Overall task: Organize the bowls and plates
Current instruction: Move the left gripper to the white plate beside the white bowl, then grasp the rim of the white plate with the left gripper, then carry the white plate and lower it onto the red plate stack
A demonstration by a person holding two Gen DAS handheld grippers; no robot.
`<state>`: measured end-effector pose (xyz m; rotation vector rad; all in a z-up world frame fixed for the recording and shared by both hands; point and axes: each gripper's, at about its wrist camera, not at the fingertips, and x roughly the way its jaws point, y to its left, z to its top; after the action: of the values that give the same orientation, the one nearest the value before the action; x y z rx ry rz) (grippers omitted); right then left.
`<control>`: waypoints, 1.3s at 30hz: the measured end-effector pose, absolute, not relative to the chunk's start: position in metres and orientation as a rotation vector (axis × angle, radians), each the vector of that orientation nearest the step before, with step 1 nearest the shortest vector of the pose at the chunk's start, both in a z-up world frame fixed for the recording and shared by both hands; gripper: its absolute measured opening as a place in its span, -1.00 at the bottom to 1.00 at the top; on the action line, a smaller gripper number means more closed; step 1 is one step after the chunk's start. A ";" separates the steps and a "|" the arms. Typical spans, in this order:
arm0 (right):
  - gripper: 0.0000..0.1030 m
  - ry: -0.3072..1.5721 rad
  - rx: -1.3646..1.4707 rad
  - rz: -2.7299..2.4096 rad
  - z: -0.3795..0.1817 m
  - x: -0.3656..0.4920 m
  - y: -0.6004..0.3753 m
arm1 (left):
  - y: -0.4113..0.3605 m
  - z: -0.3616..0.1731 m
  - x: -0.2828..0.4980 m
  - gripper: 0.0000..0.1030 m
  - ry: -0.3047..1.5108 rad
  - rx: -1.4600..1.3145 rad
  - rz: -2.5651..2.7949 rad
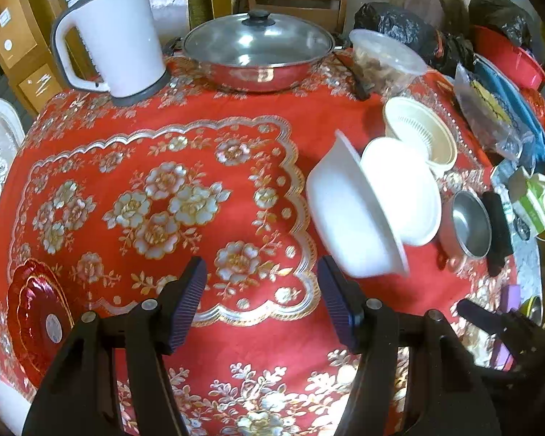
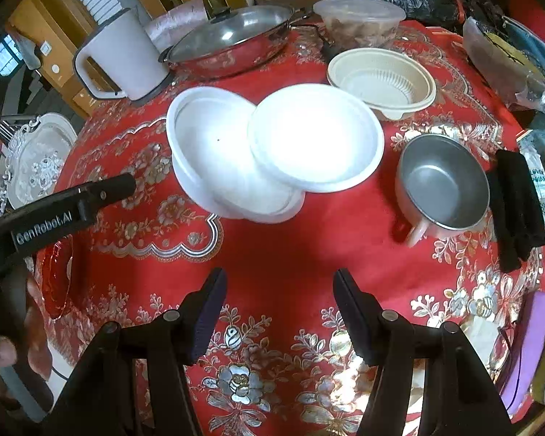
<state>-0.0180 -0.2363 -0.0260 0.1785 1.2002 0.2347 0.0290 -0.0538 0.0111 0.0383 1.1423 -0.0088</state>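
Both hand-held grippers, left (image 1: 261,305) and right (image 2: 278,312), spread wide, holding nothing, tilted white bowl (image 2: 214,160) leaning against second white bowl (image 2: 314,138)

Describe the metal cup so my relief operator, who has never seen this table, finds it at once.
Start at the lidded steel pan at the far edge of the red tablecloth, then come toward the camera past the two white bowls. Just right of them stands the metal cup. Unlike its white and cream plastic neighbours, it is grey steel inside with a pale pink handle.
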 end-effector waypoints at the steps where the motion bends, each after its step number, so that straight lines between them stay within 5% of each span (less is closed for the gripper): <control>1: 0.23 1.201 0.184 0.235 -0.026 -0.016 -0.237 | -0.055 0.014 0.032 0.21 1.137 0.035 -0.014; 15: 0.23 1.224 0.236 0.209 -0.036 -0.006 -0.253 | -0.099 0.007 0.082 0.38 1.204 0.050 -0.087; 17: 0.23 1.223 0.242 0.203 -0.036 -0.004 -0.256 | -0.096 -0.009 0.085 0.04 1.246 0.036 -0.081; 18: 0.23 1.222 0.248 0.203 -0.036 -0.003 -0.257 | -0.093 -0.015 0.086 -0.41 1.267 0.029 -0.077; 22: 0.23 1.229 0.267 0.215 -0.042 0.004 -0.254 | -0.072 -0.036 0.085 -0.82 1.324 0.046 -0.038; 39: 0.23 1.328 0.514 0.329 -0.099 0.062 -0.208 | 0.009 -0.062 0.061 -0.80 1.412 -0.080 0.045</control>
<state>0.0625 -0.2076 -0.0988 0.5141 1.3280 0.3289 0.0605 0.0094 -0.0616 -0.0802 1.4122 0.0453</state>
